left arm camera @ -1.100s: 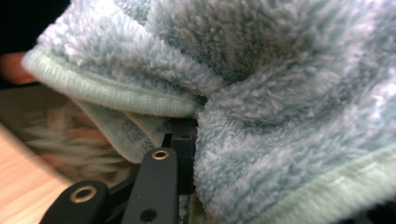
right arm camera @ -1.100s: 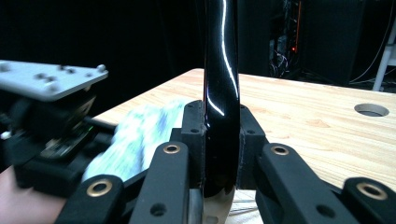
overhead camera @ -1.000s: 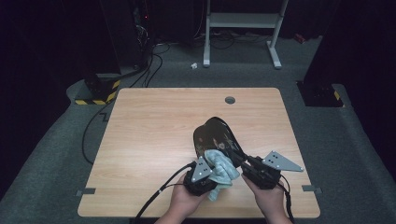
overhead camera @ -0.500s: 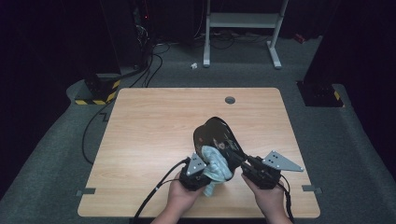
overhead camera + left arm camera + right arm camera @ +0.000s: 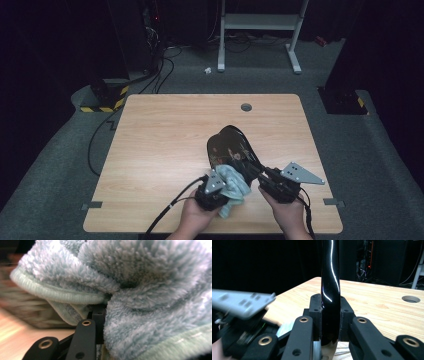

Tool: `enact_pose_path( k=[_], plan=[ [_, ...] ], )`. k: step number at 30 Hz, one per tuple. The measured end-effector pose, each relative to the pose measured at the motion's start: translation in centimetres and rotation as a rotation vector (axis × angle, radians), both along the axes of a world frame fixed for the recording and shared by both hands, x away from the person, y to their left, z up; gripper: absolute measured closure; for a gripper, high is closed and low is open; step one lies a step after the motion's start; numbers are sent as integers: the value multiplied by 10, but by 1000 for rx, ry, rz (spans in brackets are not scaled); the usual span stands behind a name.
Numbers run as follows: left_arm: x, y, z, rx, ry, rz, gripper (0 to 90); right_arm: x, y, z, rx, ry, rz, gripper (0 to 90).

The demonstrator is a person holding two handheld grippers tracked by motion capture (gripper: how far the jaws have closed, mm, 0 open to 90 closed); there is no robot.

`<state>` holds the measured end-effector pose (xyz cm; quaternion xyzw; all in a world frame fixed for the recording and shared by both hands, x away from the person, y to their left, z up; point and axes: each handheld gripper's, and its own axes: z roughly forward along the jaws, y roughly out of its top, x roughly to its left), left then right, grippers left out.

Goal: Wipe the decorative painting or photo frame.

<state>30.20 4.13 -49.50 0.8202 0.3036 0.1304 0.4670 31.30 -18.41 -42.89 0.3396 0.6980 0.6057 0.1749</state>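
The right gripper (image 5: 265, 176) holds a glossy black, shallow oval plate (image 5: 229, 146) by its near edge, above the front right part of the pale wooden desk (image 5: 165, 145). In the right gripper view the plate (image 5: 330, 285) stands edge-on and upright between the two black fingers (image 5: 315, 312), which are clamped against its opposite faces; this grip fixes the plate and presents its broad face toward the other hand. The left gripper (image 5: 215, 187) carries a light blue-green fluffy microfibre cloth (image 5: 234, 184), bunched against the lower rim of the plate, a placement that suits wiping the glossy surface while the right hand steadies it. In the left gripper view the cloth (image 5: 140, 290) wraps over the finger (image 5: 86, 340) tips, its hemmed border folded round them, so the fingers appear closed on the fabric.

Hidden or uncertain: the left finger tips are buried in the pile, and the exact line of contact between cloth and plate cannot be traced. The background of the left gripper view is blurred. Whether the plate touches the desk or is held clear of it cannot be told from the high view. The plate's lower edge is cut off behind the right fingers, and reflections obscure any marks or soiling on its face. A grey three-cornered plate (image 5: 301, 174) tops the right gripper.
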Motion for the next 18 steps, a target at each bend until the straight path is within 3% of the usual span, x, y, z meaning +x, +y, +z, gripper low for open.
enact_pose_path(
  k=[4, 9, 18],
  plan=[
    [-2, -4, -3, 2, 7, -10, 694, 0, 0, 0, 0, 0, 3, 775],
    [14, 11, -13, 18, 32, 46, 692, 0, 0, 0, 1, 1, 1, 775],
    [46, 49, -27, 43, 94, 254, 692, 0, 1, 0, -3, -3, 1, 775]
  ],
)
